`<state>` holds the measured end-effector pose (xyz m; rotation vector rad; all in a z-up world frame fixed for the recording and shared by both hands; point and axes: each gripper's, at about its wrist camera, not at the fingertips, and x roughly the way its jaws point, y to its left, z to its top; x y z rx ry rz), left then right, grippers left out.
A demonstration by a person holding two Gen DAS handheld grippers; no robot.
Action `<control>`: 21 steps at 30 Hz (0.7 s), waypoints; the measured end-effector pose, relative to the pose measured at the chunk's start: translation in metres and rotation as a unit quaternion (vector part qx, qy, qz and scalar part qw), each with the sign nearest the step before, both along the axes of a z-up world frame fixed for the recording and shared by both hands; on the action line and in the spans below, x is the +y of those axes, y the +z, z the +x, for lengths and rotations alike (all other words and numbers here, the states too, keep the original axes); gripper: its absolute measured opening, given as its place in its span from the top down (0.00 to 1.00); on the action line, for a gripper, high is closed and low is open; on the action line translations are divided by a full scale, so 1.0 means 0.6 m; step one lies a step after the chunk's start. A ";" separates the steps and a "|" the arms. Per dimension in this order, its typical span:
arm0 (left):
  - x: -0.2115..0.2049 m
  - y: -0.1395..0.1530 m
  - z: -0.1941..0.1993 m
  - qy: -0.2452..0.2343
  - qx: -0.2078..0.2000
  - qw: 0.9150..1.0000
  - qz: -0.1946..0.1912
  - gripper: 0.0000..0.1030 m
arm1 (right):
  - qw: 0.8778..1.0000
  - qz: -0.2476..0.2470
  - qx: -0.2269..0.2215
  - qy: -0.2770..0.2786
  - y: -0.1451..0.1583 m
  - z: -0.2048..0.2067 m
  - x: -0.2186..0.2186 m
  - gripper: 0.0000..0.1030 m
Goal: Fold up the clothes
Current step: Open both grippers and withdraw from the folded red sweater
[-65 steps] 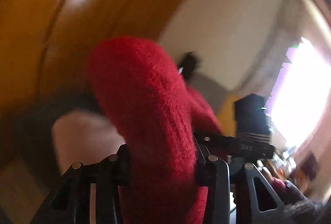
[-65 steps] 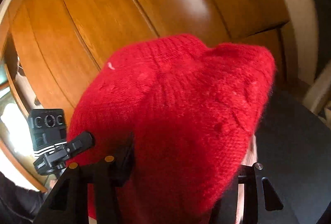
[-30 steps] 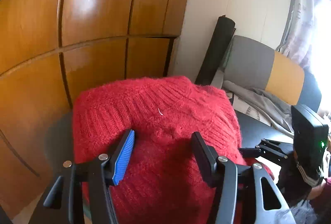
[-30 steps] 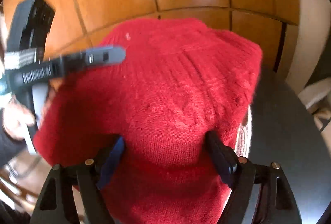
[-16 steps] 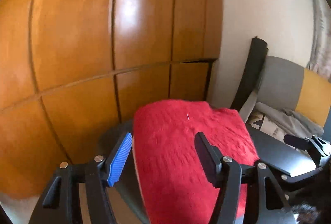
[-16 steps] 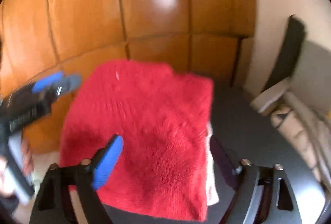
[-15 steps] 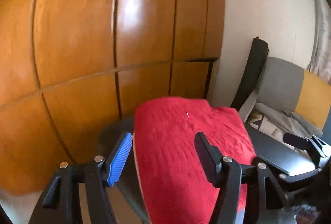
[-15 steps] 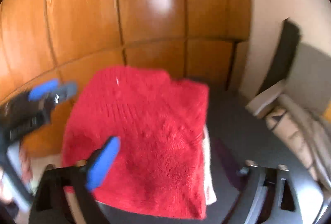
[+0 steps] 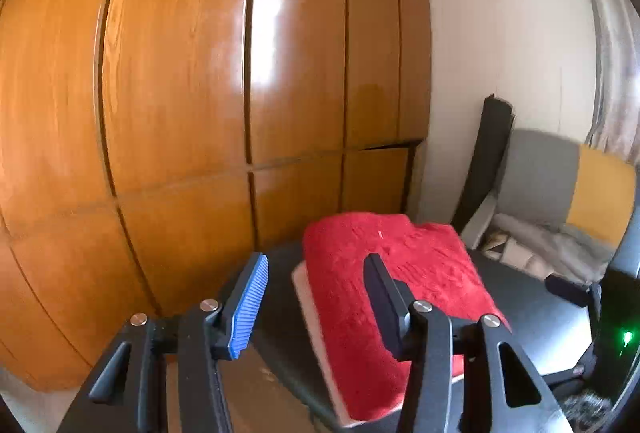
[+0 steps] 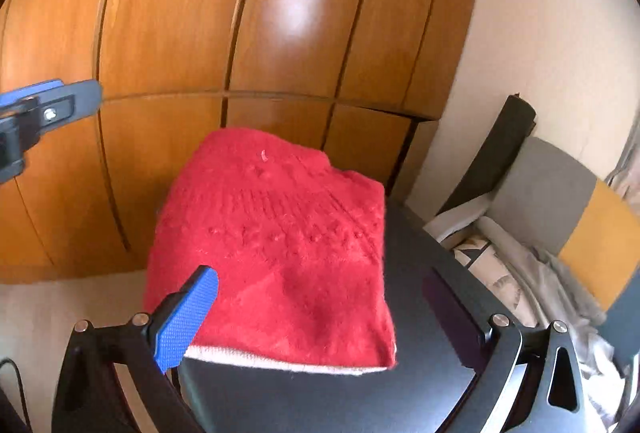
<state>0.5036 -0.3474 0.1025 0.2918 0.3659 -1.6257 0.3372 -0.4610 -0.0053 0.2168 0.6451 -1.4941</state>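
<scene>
The right gripper (image 10: 320, 307) is held wide apart and empty above the dark table (image 10: 420, 273). The left gripper (image 9: 316, 297) is likewise spread, gripping nothing. Beyond them, the folded red sweater (image 10: 276, 241) is laid on a white garment (image 10: 280, 363) at the table's far edge. Behind, wooden wardrobe doors (image 10: 240, 33) are seen.

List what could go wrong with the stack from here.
1. The folded red knit sweater overhangs the black round table edge on the wardrobe side, so it may slide off.
2. It sits askew on the white folded garment beneath; a nudge from either open tool could shift the pile.
</scene>
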 end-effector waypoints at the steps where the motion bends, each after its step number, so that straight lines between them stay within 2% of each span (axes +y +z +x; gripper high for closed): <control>1: -0.006 -0.002 0.001 -0.003 0.002 1.000 0.009 0.54 | 1.000 0.001 0.007 0.000 -0.001 0.006 0.003 0.00; 4: -0.019 -0.008 -0.007 0.006 -0.017 0.999 0.033 0.56 | 1.000 0.001 0.021 0.003 -0.004 0.021 0.010 0.00; 9: -0.029 -0.017 -0.014 0.014 -0.025 0.998 0.056 0.51 | 1.000 0.007 0.006 0.009 -0.009 0.024 0.017 0.00; 11: -0.031 -0.021 -0.016 0.020 -0.030 0.998 0.058 0.51 | 1.000 0.013 0.000 0.012 -0.015 0.018 0.019 0.00; 21: -0.027 -0.026 -0.008 0.014 -0.003 0.998 0.053 0.51 | 0.999 0.037 -0.007 0.016 -0.043 0.000 0.035 0.00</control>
